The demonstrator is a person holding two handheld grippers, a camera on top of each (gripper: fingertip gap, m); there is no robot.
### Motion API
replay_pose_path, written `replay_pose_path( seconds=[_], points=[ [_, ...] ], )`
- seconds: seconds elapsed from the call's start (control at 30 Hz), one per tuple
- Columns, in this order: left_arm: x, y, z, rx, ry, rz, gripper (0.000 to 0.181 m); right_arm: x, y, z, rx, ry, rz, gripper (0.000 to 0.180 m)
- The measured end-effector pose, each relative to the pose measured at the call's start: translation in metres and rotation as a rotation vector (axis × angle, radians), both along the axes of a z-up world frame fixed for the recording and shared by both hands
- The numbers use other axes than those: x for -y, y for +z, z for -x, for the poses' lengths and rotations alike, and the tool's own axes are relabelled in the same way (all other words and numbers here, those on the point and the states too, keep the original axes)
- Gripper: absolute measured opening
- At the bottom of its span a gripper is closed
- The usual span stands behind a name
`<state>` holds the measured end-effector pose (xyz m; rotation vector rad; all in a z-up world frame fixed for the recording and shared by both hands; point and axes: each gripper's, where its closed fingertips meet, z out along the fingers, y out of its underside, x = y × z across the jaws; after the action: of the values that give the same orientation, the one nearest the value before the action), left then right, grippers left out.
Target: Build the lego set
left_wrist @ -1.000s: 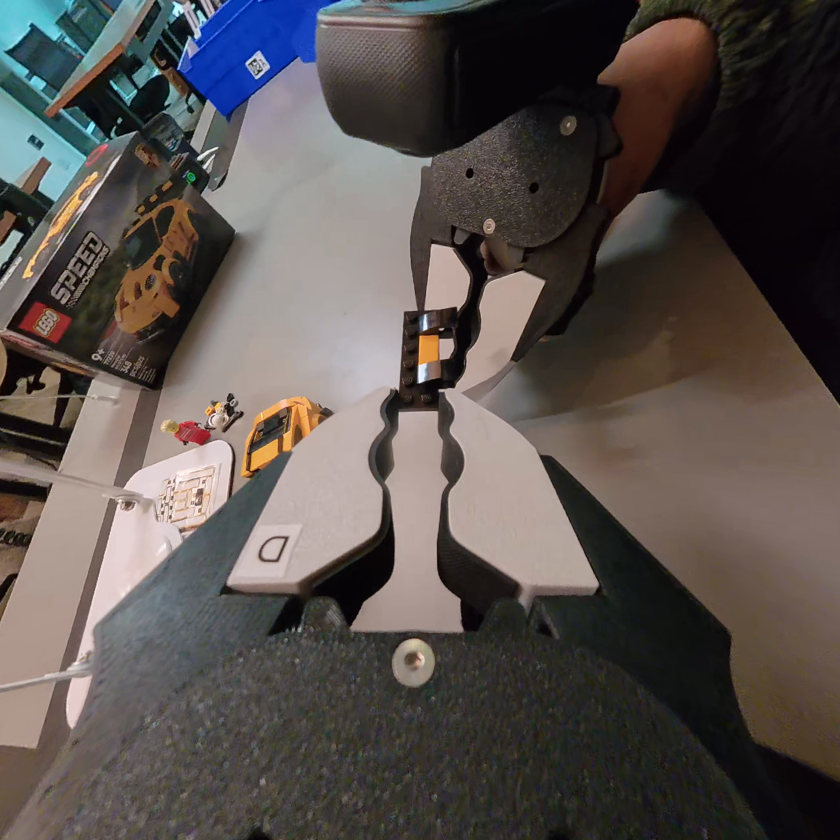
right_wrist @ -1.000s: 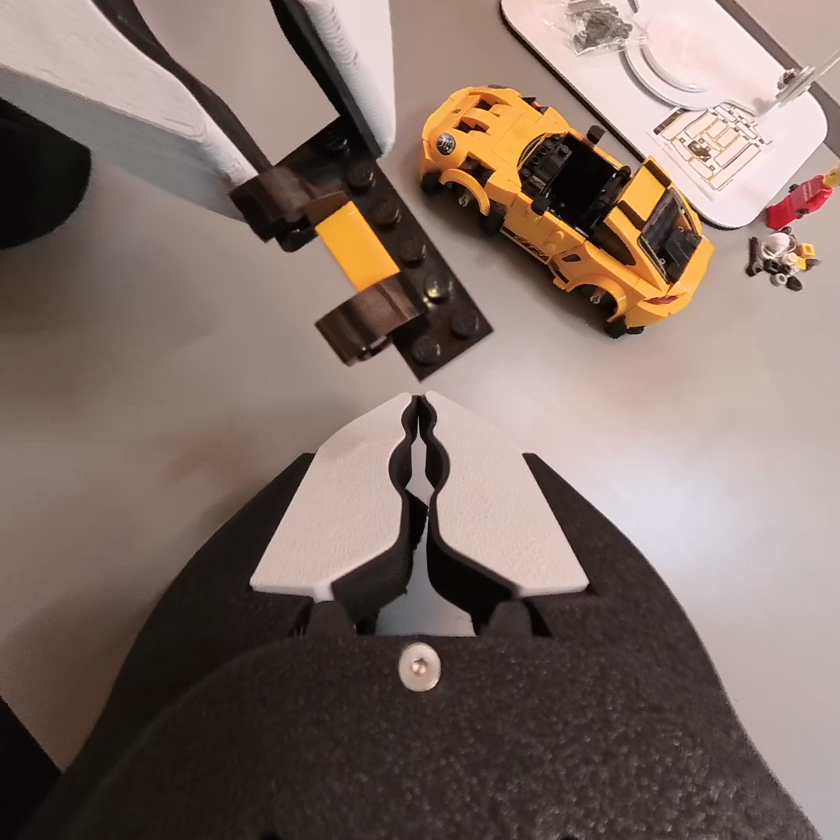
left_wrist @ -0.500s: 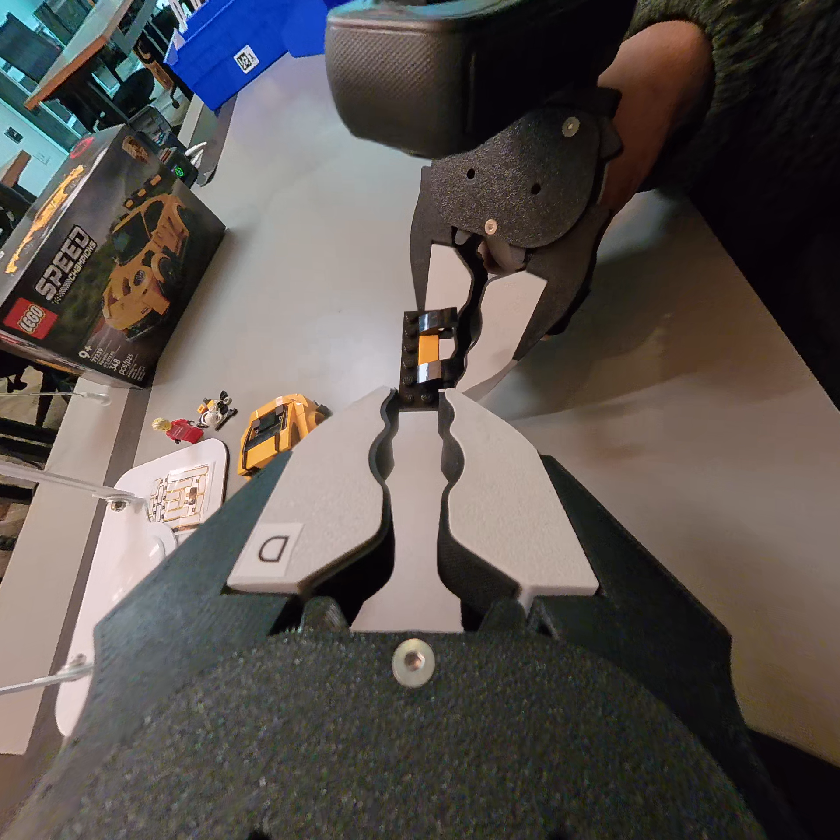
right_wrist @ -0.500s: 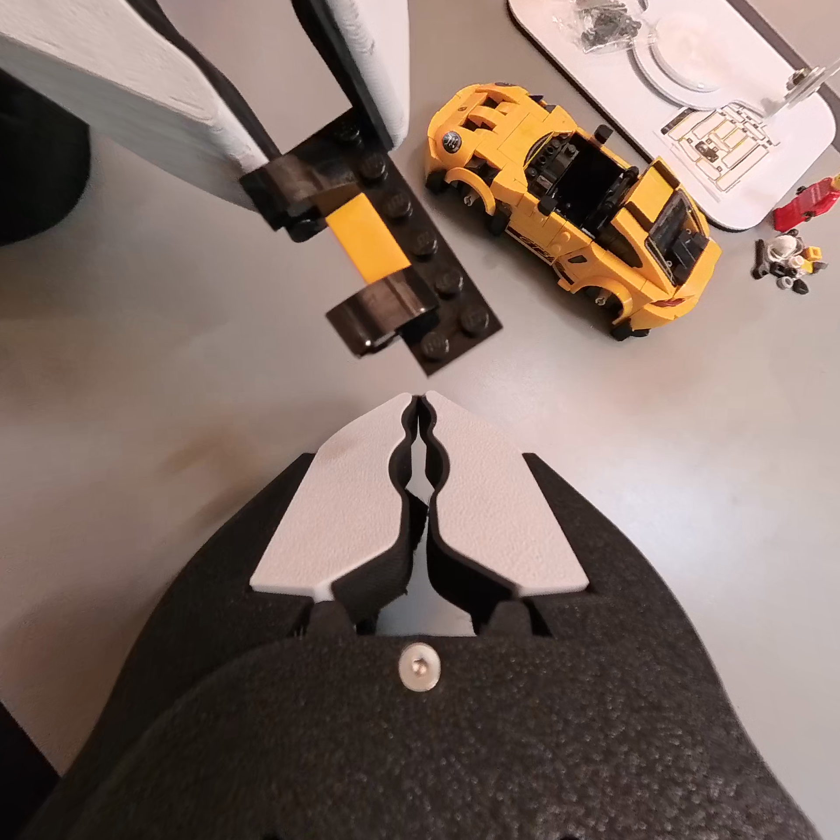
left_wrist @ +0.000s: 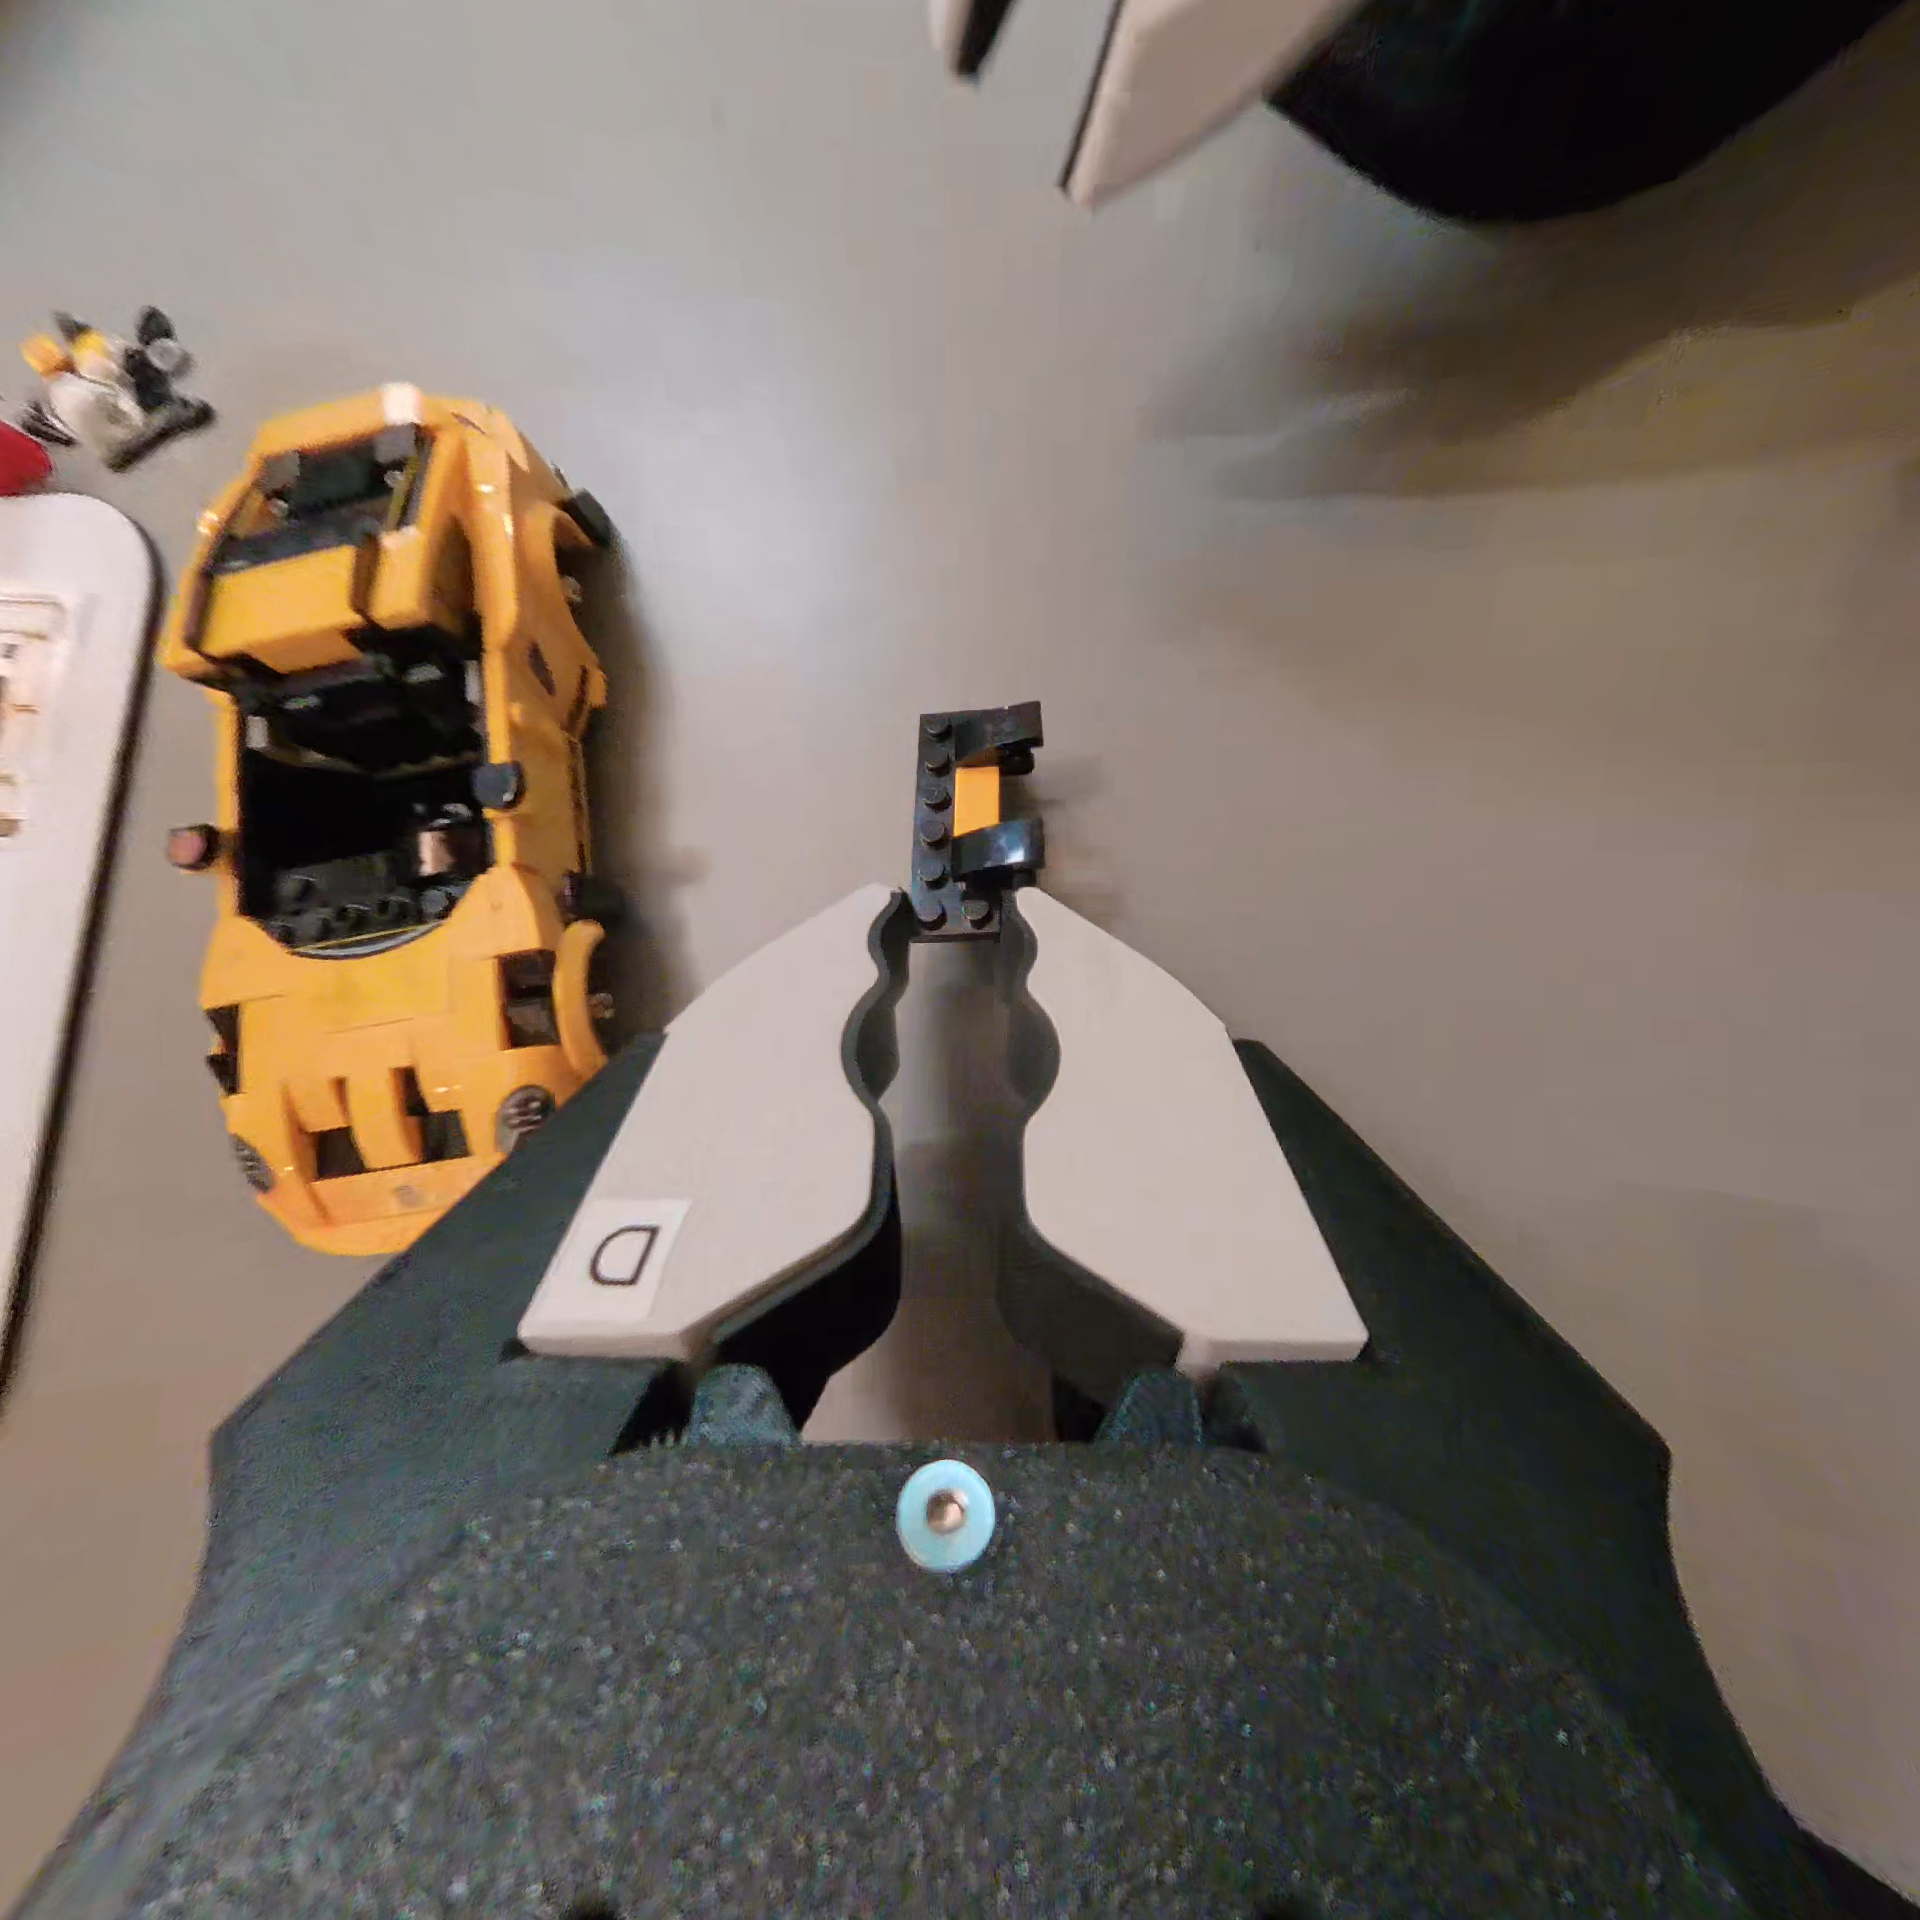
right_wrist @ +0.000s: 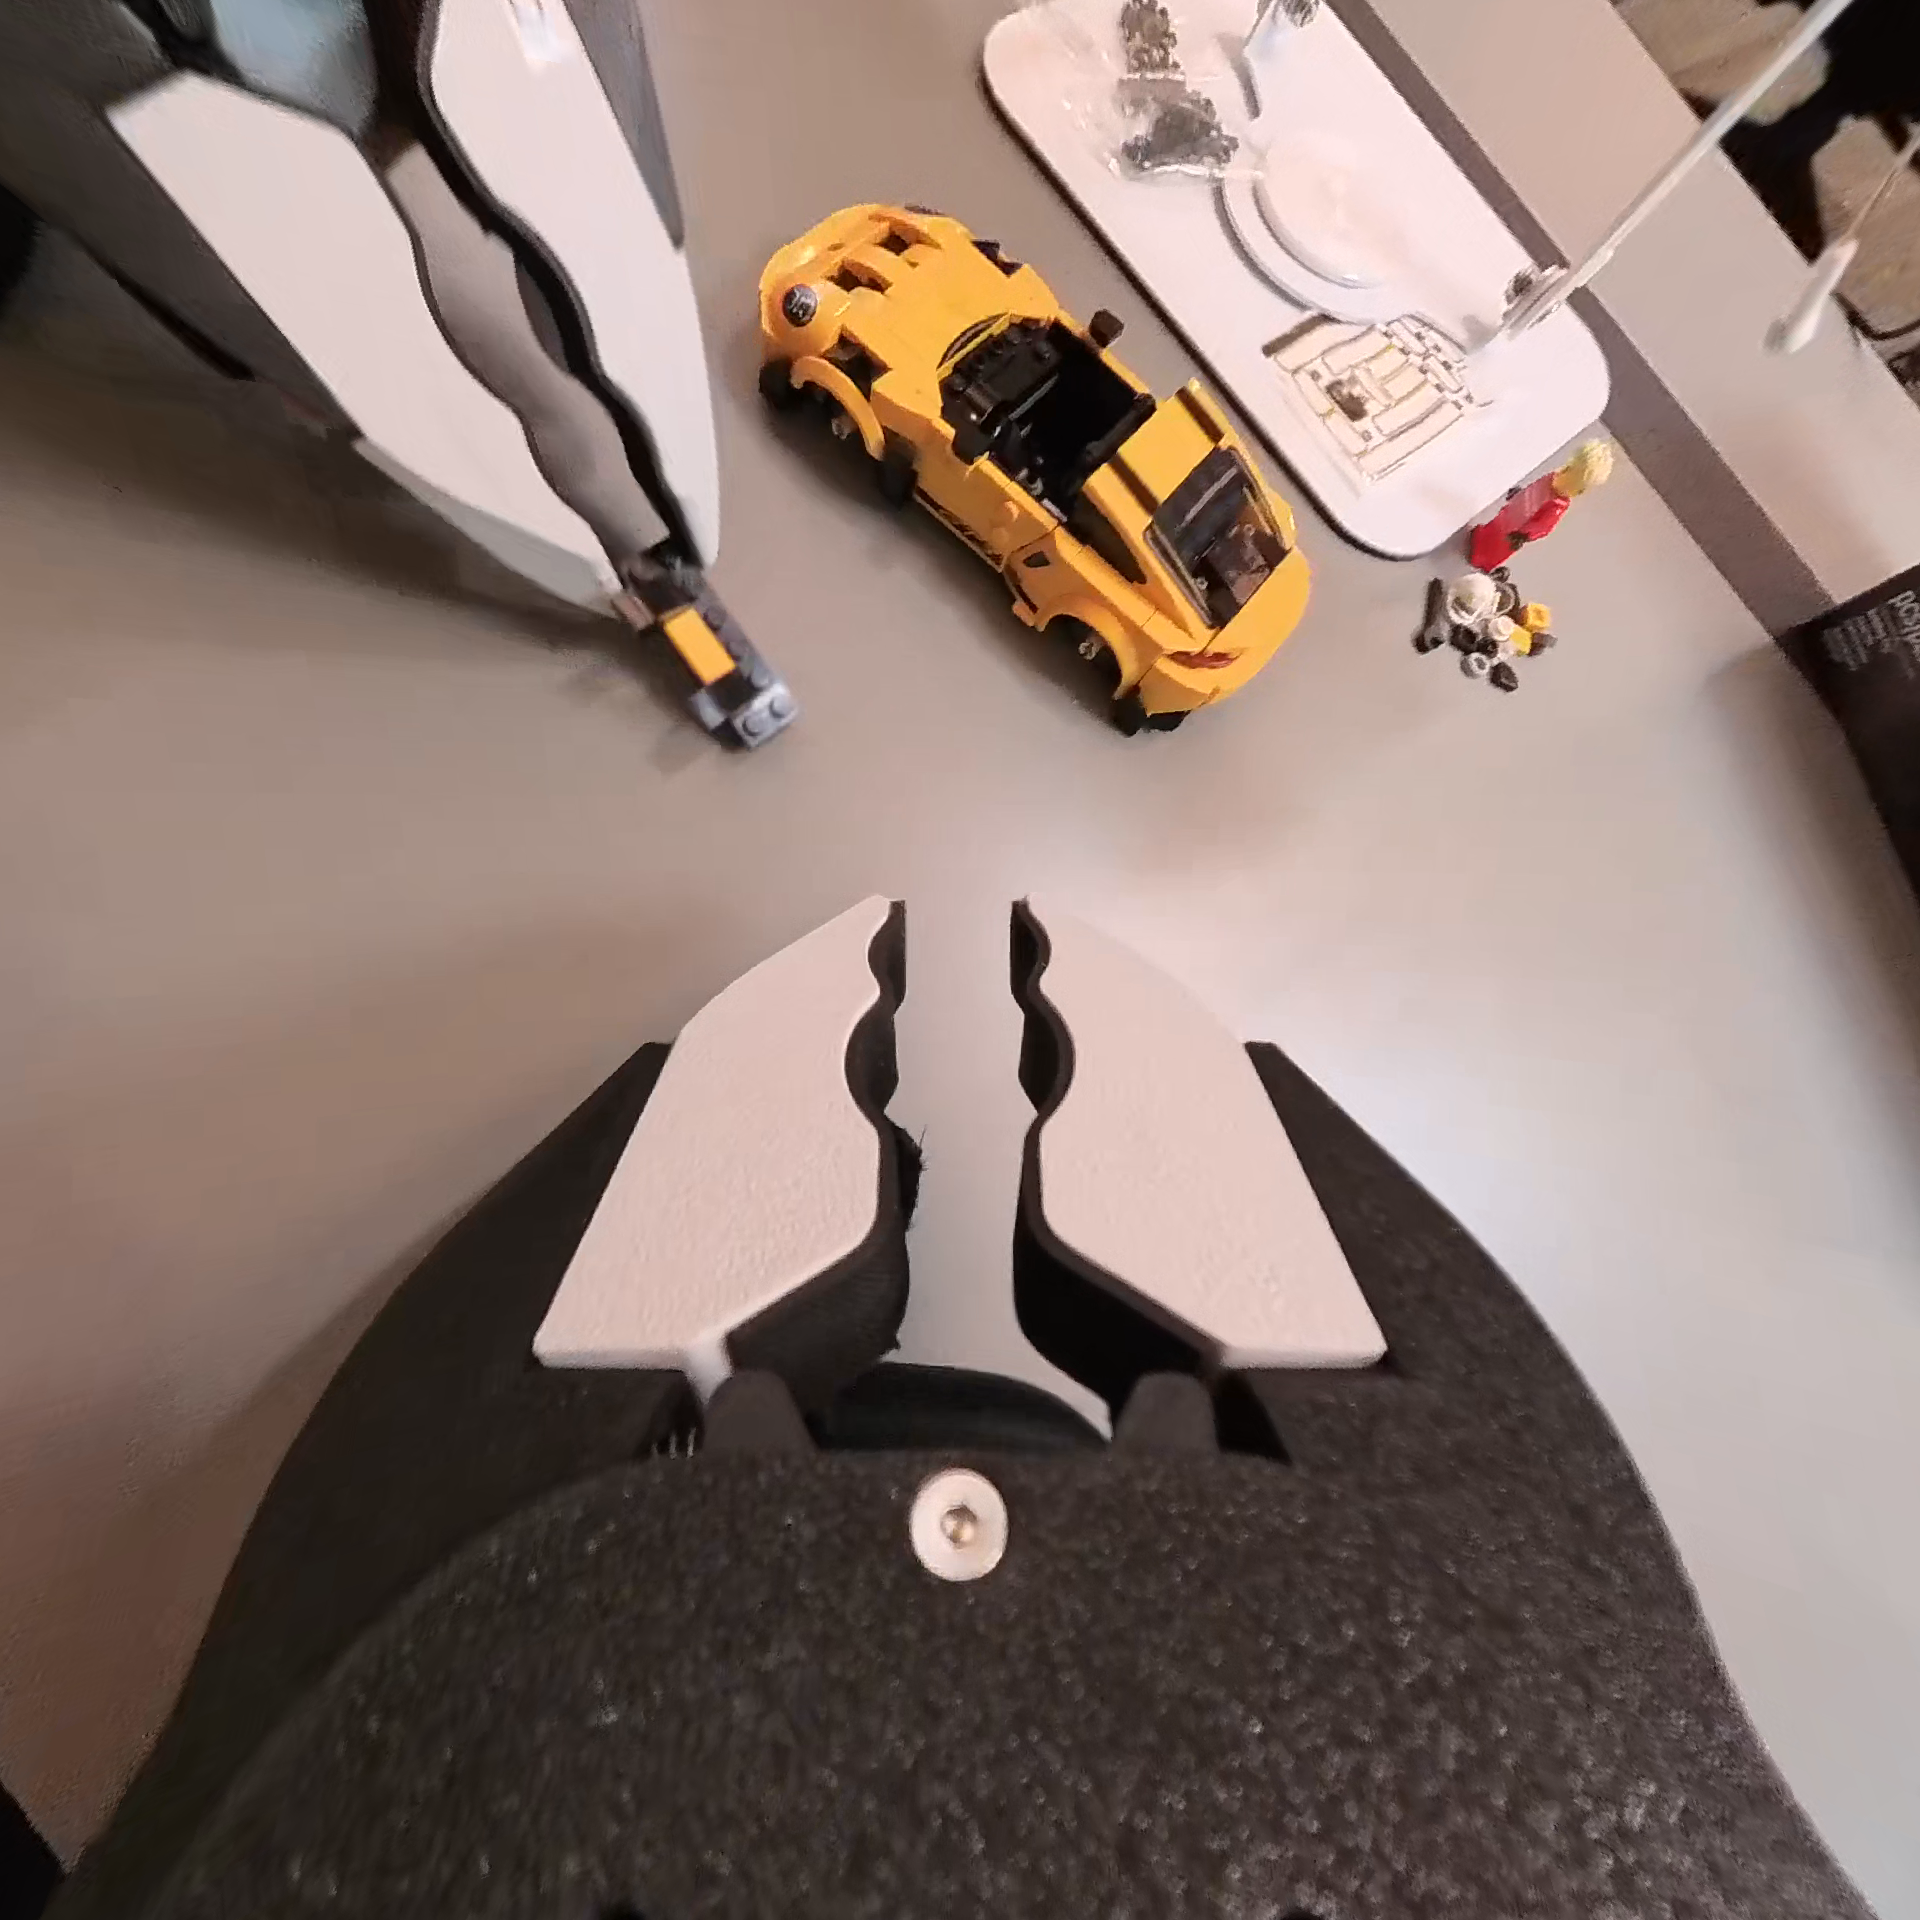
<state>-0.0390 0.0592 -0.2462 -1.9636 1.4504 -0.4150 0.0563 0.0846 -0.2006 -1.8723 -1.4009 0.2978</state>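
My left gripper (left_wrist: 956, 909) is shut on the near end of a black studded plate (left_wrist: 971, 821) that carries a yellow tile and two black curved pieces. It holds the plate low over the grey table, just right of the yellow Lego car (left_wrist: 395, 810), whose cabin is open on top. In the right wrist view the left gripper (right_wrist: 660, 566) points down with the plate (right_wrist: 717, 665) at its tips, left of the car (right_wrist: 1029, 447). My right gripper (right_wrist: 956, 914) is open and empty, well back from the plate. Its tips show at the top of the left wrist view (left_wrist: 1023, 130).
A white tray (right_wrist: 1475, 343) with a sticker sheet and a bag of small parts lies beyond the car. A red minifigure (right_wrist: 1538, 499) and a cluster of loose small parts (right_wrist: 1486, 623) lie by the tray's corner. A dark box corner (right_wrist: 1870, 665) is at the right edge. The left gripper's tips are roughly 11 centimetres from the right gripper's. The red minifigure (right_wrist: 1538, 499) is about 25 centimetres from both grippers' fingertips.
My left gripper has tipped downward and lowered the plate toward the table beside the car. My right gripper has opened and drawn back from the plate.
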Motion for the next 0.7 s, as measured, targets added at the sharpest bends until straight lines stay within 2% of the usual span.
replay_pose_path(
  seconds=[0.2, 0.37, 0.43, 0.5, 0.6, 0.7],
  points=[
    [0.005, -0.009, -0.002, -0.013, -0.027, 0.007, 0.018, -0.017, 0.009, 0.007, -0.074, 0.025, -0.011, 0.022],
    [0.012, -0.001, 0.0, 0.044, -0.072, 0.039, 0.04, -0.025, 0.023, 0.023, -0.209, 0.009, -0.022, 0.027],
    [0.014, 0.009, 0.003, 0.073, -0.077, 0.036, 0.042, -0.03, 0.032, 0.026, -0.261, -0.009, -0.046, 0.03],
    [0.009, 0.029, 0.006, 0.143, -0.049, -0.005, 0.033, -0.034, 0.043, 0.028, -0.317, -0.026, -0.068, 0.031],
    [-0.01, 0.074, 0.015, 0.3, 0.057, -0.119, 0.003, -0.04, 0.065, 0.032, -0.398, -0.041, -0.107, 0.032],
    [-0.021, 0.124, 0.022, 0.483, 0.115, -0.227, 0.0, -0.047, 0.09, 0.038, -0.463, -0.046, -0.16, 0.032]
  ],
)
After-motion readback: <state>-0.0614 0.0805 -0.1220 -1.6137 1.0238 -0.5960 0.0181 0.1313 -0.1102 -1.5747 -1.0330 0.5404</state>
